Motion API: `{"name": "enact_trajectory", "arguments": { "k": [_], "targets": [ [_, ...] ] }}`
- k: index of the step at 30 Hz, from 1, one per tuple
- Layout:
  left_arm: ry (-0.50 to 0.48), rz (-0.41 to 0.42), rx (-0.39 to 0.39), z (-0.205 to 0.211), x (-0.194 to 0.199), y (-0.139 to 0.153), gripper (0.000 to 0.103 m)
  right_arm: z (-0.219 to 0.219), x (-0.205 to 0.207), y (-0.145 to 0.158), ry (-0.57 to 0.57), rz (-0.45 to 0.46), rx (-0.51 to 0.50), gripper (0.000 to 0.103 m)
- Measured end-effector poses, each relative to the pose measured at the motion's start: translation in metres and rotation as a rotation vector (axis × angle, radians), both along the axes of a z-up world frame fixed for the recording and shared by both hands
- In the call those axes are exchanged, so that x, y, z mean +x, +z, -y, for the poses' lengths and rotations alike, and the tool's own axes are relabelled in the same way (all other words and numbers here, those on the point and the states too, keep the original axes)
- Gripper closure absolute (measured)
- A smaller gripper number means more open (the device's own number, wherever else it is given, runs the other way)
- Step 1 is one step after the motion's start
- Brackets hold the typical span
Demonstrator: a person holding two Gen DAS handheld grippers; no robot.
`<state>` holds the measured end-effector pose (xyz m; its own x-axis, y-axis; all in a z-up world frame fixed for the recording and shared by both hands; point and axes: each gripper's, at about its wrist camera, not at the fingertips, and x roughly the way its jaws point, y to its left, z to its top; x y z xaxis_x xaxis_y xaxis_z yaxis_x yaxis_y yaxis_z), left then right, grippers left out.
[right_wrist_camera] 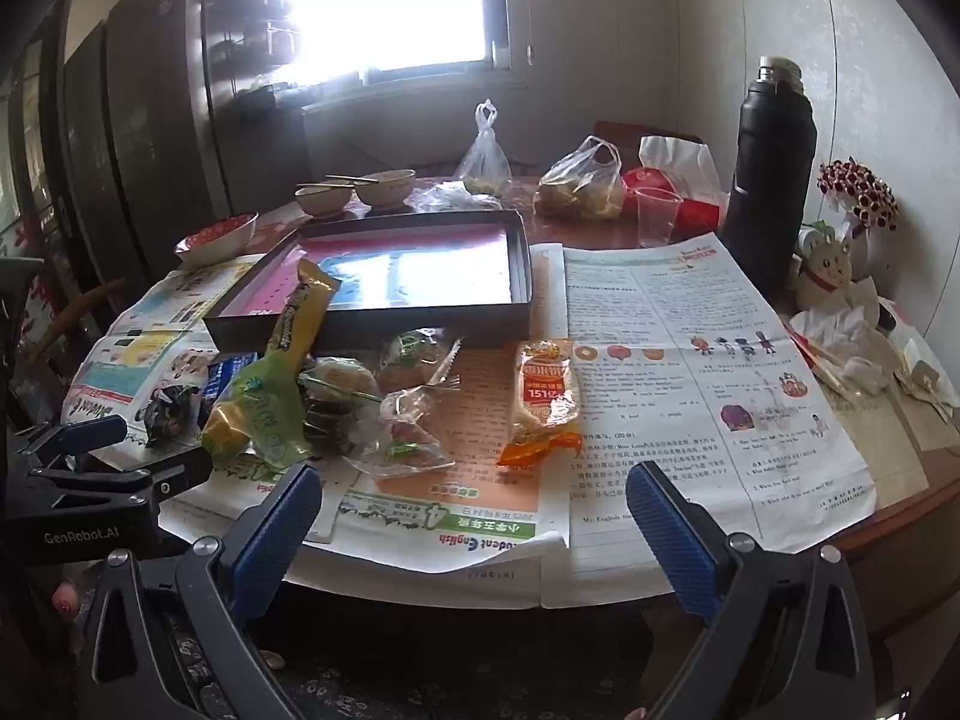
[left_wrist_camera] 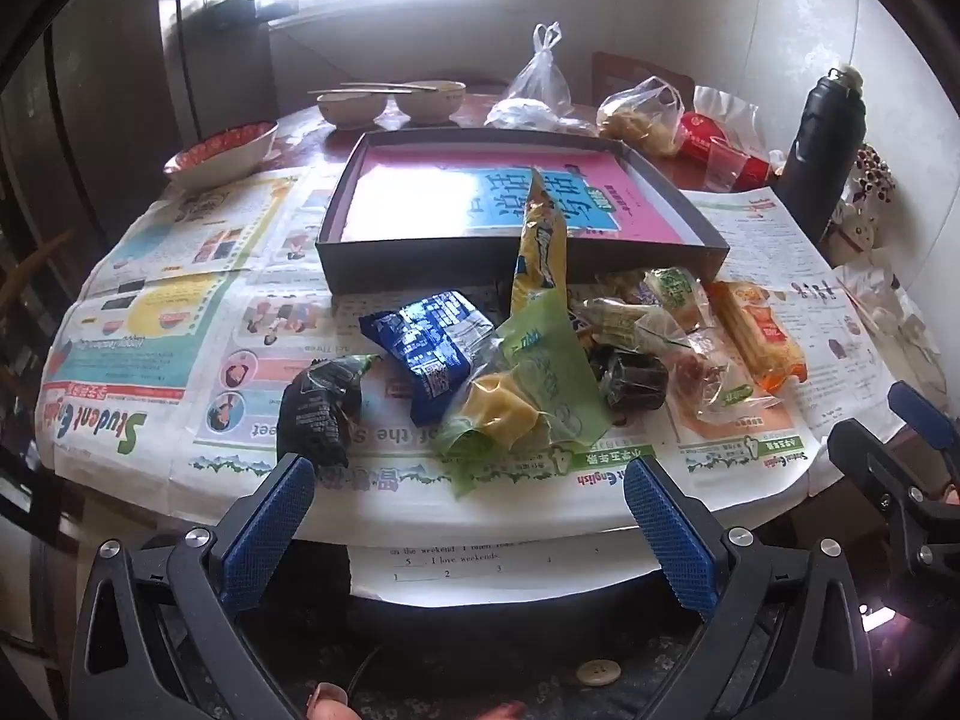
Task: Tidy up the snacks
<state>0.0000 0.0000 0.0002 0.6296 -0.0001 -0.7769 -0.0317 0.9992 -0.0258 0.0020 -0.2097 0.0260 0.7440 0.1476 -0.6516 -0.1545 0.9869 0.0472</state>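
You are holding both the left tool [left_wrist_camera: 468,516] and right tool [right_wrist_camera: 474,522] spread wide and empty above the near worktop edge; beyond, crinkled plastic snack packets [left_wrist_camera: 540,360] are lying heaped on newspaper before the shallow dark cardboard tray [left_wrist_camera: 336,264].

The shallow box [left_wrist_camera: 336,267] is dark grey, lined pink and blue. One snack packet [left_wrist_camera: 429,354] is blue, another [right_wrist_camera: 543,399] orange. The flask [right_wrist_camera: 768,174] is black.
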Motion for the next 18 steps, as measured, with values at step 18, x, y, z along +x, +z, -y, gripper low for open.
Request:
{"name": "enact_trajectory", "arguments": {
  "k": [18],
  "targets": [
    [0.004,0.061,-0.016,0.001,-0.011,0.013,0.000,-0.011,-0.006,0.003,0.026,0.014,-0.022,0.001]
  ]
}}
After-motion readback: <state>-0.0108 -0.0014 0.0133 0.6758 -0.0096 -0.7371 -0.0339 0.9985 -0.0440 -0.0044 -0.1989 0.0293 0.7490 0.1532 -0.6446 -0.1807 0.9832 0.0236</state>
